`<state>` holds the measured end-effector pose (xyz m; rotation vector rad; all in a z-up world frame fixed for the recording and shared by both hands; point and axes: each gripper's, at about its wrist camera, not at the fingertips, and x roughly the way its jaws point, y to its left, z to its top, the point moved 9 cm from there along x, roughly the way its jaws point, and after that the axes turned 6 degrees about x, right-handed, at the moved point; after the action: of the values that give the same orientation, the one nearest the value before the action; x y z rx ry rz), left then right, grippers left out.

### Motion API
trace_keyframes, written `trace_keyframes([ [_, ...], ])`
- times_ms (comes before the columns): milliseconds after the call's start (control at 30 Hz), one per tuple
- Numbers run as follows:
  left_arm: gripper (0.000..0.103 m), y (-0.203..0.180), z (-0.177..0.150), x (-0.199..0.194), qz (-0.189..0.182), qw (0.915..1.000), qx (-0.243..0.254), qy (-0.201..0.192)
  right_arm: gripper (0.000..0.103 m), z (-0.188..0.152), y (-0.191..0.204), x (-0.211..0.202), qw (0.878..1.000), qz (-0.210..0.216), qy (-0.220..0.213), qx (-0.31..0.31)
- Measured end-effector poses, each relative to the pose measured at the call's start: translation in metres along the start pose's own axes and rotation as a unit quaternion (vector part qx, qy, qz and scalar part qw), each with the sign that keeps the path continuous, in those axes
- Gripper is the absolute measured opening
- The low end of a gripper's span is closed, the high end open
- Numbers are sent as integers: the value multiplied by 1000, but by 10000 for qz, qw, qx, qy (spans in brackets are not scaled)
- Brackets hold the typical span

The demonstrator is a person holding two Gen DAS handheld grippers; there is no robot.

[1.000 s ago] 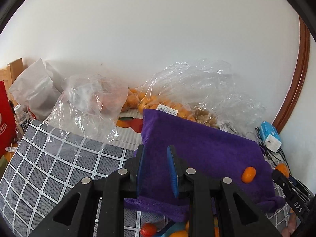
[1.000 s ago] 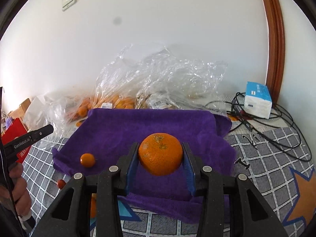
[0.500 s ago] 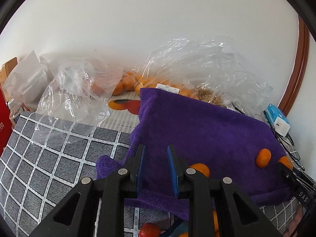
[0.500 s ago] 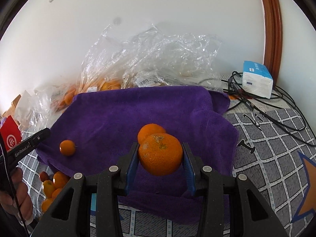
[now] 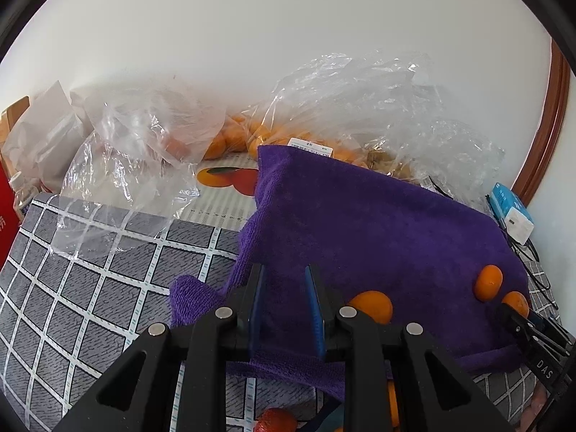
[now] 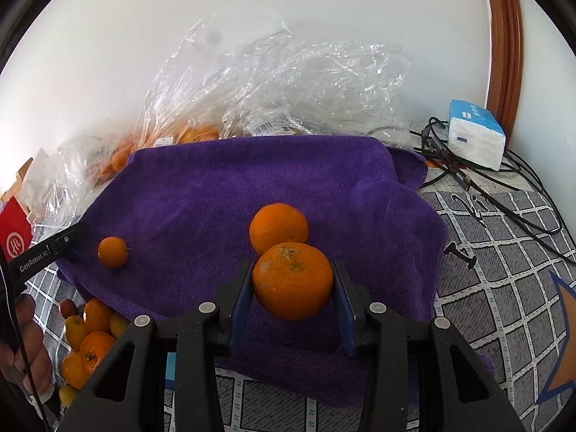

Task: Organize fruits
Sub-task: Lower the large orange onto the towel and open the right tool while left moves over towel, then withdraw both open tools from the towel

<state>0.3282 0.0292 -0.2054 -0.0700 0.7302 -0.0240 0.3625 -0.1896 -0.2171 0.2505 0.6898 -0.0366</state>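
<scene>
Left gripper: jaws narrow, nothing between them, over the near left edge of the purple towel.
Left pile: small fruits unsorted off the towel's near left corner.
Placed: small orange by the towel's left edge; mandarin mid-towel.
Right gripper: clamped on a large orange, just in front of the mandarin, apparently about to set it down.
Progress: early, by my judgement; most fruit remains.
</scene>
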Motion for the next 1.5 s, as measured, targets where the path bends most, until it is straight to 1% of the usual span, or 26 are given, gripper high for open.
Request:
trace_keyframes([
  [133, 22, -4, -1, 2, 8, 9999, 104, 27, 42, -1, -2, 4, 10000, -30, 73, 24],
  [333, 22, -6, -3, 4, 2, 9998, 144, 109, 42, -2, -2, 4, 9999, -79, 71, -12],
  [500, 22, -7, -4, 6, 16, 9997, 179, 159, 43, -1, -3, 2, 10000, -38, 35, 23],
  [600, 22, -7, -4, 7, 26, 9997, 173, 178, 49, 0, -4, 0, 9999, 4, 17, 108],
  [667, 22, -8, -4, 7, 42, 9996, 201, 183, 54, 1, -4, -3, 9999, -17, -44, 114],
  [733, 22, -8, -4, 8, 64, 9995, 231, 182, 58, 3, -2, -7, 9999, 1, -129, 85],
  [933, 22, -9, -4, 8, 63, 9995, 249, 205, 58, 3, 2, -11, 9997, 112, -207, 99],
  [1033, 22, -9, -4, 8, 58, 9995, 241, 220, 58, 4, -1, -12, 9996, 59, -222, 181],
  [1100, 27, -10, -4, 7, 31, 9995, 233, 210, 58, 5, -2, -15, 9993, 56, -284, 234],
  [1167, 29, -11, -3, 3, -11, 9996, 233, 150, 60, 5, -3, -17, 9991, 49, -336, 266],
  [1233, 36, -11, 0, -3, -27, 9998, 200, 14, 60, 6, -4, -17, 9989, 81, -356, 309],
  [1267, 43, -11, 1, -6, -32, 9998, 187, -56, 60, 6, -4, -18, 9988, 130, -344, 336],
  [1300, 47, -11, 3, -8, -26, 9998, 176, -119, 60, 7, -4, -18, 9986, 162, -348, 363],
  [1367, 47, -9, 5, -12, -23, 9997, 143, -193, 60, 8, -5, -20, 9982, 154, -411, 416],
  [1500, 49, -6, 9, -20, -124, 9995, -52, -270, 60, 11, -5, -29, 9979, 32, -560, 320],
])
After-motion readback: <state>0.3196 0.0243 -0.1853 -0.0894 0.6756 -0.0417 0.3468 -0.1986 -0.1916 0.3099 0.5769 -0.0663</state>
